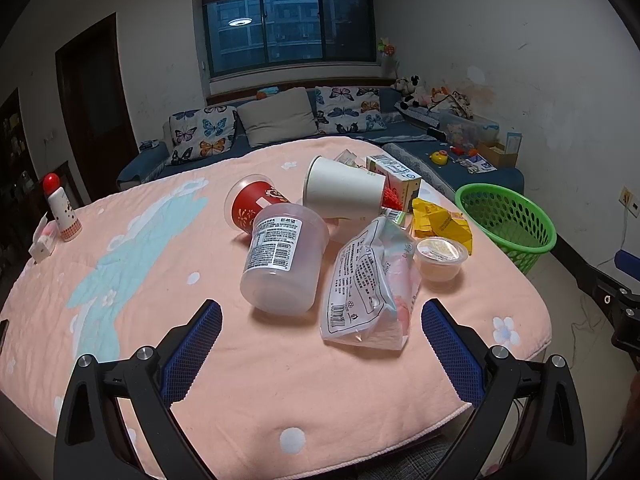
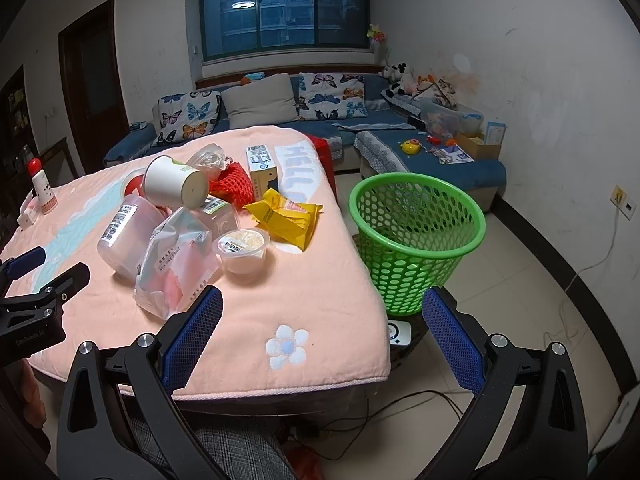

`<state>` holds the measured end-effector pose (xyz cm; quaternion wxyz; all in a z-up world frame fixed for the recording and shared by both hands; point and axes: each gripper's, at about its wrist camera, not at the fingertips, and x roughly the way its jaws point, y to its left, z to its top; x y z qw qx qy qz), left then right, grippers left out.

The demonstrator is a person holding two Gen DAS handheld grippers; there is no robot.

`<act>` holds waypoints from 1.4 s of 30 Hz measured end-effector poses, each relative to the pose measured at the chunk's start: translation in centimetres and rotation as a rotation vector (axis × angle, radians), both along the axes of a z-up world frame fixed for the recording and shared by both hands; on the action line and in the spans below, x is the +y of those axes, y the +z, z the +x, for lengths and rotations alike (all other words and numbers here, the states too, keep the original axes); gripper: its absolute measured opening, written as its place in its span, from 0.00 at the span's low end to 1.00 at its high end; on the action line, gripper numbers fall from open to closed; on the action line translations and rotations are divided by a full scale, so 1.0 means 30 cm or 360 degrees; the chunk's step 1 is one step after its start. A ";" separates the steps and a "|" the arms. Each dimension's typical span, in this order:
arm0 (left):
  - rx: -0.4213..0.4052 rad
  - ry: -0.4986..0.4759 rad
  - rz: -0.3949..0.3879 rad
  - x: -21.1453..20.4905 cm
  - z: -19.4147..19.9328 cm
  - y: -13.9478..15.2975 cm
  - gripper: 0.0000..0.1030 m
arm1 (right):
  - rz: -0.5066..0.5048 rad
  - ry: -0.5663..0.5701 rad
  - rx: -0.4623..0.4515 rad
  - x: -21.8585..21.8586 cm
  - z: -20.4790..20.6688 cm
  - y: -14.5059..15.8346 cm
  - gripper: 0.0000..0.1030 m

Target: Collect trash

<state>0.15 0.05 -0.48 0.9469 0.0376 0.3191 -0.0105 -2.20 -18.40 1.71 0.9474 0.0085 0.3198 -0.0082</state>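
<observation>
1. The green basket [image 2: 416, 236] stood on the floor just beside the table [image 2: 328, 320], to the right of the trash pile.
2. The clear tub [image 1: 284, 260] and printed bag [image 1: 368, 280] lay nearest; taking the bag first seemed easiest.
3. The left gripper [image 1: 320, 344] and right gripper [image 2: 322, 340] both hung spread wide, holding nothing.
</observation>
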 end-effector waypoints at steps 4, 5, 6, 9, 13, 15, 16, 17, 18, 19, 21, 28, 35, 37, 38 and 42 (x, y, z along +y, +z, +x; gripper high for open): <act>-0.0001 0.0002 -0.0002 0.006 0.005 0.000 0.94 | -0.0001 0.0000 0.0000 -0.003 -0.003 -0.001 0.96; 0.0001 0.0001 -0.0003 0.007 0.007 0.000 0.94 | -0.0002 0.0001 0.0001 0.000 0.000 -0.003 0.96; 0.0002 0.0002 -0.0004 0.009 0.009 0.000 0.94 | -0.0001 0.0001 0.0000 0.002 0.000 -0.002 0.96; -0.0001 0.0003 0.0000 -0.001 0.000 -0.002 0.94 | -0.0003 0.0002 0.0001 0.012 0.004 -0.006 0.96; -0.0001 0.0006 0.0003 -0.002 0.002 -0.002 0.94 | -0.0006 0.0003 0.0003 0.013 0.004 -0.007 0.96; -0.0002 0.0006 0.0001 -0.002 0.003 -0.001 0.94 | -0.0006 0.0004 0.0002 0.017 0.004 -0.009 0.96; -0.0001 0.0006 0.0001 -0.001 0.002 -0.002 0.94 | -0.0009 0.0004 0.0003 0.017 0.004 -0.010 0.96; 0.0000 0.0005 0.0002 -0.001 0.002 -0.004 0.94 | -0.0010 0.0003 0.0004 0.017 0.005 -0.010 0.96; 0.0001 0.0003 0.0001 0.001 0.001 -0.004 0.94 | -0.0006 0.0001 0.0005 0.016 0.005 -0.010 0.96; 0.0002 0.0002 0.0001 0.000 0.001 -0.005 0.94 | -0.0004 0.0000 0.0006 0.016 0.006 -0.011 0.96; 0.0004 0.0005 0.0001 0.001 0.002 -0.006 0.94 | -0.0005 0.0001 0.0009 0.019 0.008 -0.014 0.96; 0.0004 0.0007 0.0001 0.004 0.002 -0.009 0.94 | -0.0007 0.0011 0.0024 0.027 0.022 -0.021 0.96; 0.0011 0.0018 0.0001 0.013 0.012 -0.017 0.94 | -0.0002 0.0017 0.0029 0.025 0.027 -0.022 0.96; 0.0013 0.0019 0.0000 0.013 0.017 -0.020 0.94 | -0.0004 0.0018 0.0033 0.025 0.031 -0.024 0.96; 0.0010 0.0019 0.0001 0.013 0.016 -0.020 0.94 | -0.0001 0.0020 0.0033 0.026 0.032 -0.024 0.96; 0.0011 0.0017 -0.0002 0.016 0.017 -0.021 0.94 | -0.0005 0.0025 0.0037 0.028 0.038 -0.028 0.96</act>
